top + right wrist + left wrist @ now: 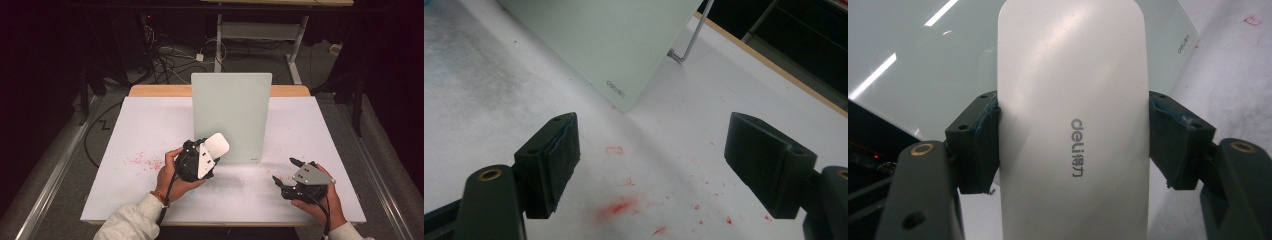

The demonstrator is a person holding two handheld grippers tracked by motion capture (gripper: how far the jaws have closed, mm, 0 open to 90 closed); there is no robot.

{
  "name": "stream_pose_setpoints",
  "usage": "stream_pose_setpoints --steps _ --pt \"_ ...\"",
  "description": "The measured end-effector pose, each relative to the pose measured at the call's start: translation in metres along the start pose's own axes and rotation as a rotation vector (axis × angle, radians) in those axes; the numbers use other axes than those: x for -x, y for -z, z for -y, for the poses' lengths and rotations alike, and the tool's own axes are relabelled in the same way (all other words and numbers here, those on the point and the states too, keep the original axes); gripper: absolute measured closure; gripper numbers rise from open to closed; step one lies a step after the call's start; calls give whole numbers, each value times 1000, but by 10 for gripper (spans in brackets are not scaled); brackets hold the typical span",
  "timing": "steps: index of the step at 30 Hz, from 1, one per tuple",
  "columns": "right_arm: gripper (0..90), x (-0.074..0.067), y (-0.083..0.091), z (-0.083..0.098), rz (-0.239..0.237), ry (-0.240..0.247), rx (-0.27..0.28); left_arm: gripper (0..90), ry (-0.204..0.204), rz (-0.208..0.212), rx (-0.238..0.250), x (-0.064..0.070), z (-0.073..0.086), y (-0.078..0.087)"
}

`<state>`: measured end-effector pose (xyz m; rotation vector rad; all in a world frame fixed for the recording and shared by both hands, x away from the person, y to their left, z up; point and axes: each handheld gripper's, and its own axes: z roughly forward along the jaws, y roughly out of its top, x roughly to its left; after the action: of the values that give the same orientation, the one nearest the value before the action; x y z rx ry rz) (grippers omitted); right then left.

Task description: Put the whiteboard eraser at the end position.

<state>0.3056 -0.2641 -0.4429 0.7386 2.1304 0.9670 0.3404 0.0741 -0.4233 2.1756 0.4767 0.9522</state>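
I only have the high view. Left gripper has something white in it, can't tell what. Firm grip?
Observer: In the left gripper view, the left gripper is clamped on both long edges of a flat white eraser printed "deli".
Operator: And the upright board?
Observer: The pale green board carries a small logo at its lower corner, and a metal wire stand props it from behind.
Operator: Right gripper?
Observer: The right gripper has its jaws wide apart, nothing between them, above red marker smears on the table.
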Motion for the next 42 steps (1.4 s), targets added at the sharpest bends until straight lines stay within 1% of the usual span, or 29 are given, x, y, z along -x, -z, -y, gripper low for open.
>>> stream_pose_setpoints --steps 3,5,9,11,15,16,18,23,24,30,33,34,36,37,39,41,42 --pt "228 0 -1 0 0 -2 -2 291 18 23 4 -5 3 3" --pt "228 0 -1 0 -1 1 -1 291 20 35 3 -8 4 7" --pt "228 -1 -1 0 -4 1 -1 291 28 86 9 -12 7 13" --pt "228 -1 -1 1 -6 5 -6 291 17 103 4 -13 8 15" --pt "228 -2 1 1 -3 4 -2 291 18 152 -4 -13 9 18" --pt "228 -2 2 1 -5 8 -1 291 14 166 -5 -13 9 19" --pt "229 -3 1 0 -5 6 -2 291 -7 189 -14 -12 9 20" --pt "228 -4 0 0 -8 11 -4 291 -24 266 -16 -11 9 23" --pt "228 -3 0 0 -9 12 -3 290 -26 286 -14 -10 9 23" --pt "228 -4 1 0 -8 11 -2 290 -48 360 -33 -2 6 21" --pt "228 -4 1 0 -10 12 -1 290 -60 406 -46 3 5 18" --pt "228 -4 1 0 -10 12 -2 290 -71 418 -53 5 4 17" --pt "228 -4 1 0 -11 13 -3 290 -72 455 -53 8 4 14" --pt "228 -4 1 0 -11 13 -2 290 -80 473 -56 9 3 13" --pt "228 -4 1 0 -14 17 -1 290 -86 501 -60 13 2 10" --pt "229 -5 1 0 -15 17 -2 289 -103 529 -69 18 0 7" --pt "228 -5 1 0 -16 17 -2 289 -114 537 -71 20 -2 6"
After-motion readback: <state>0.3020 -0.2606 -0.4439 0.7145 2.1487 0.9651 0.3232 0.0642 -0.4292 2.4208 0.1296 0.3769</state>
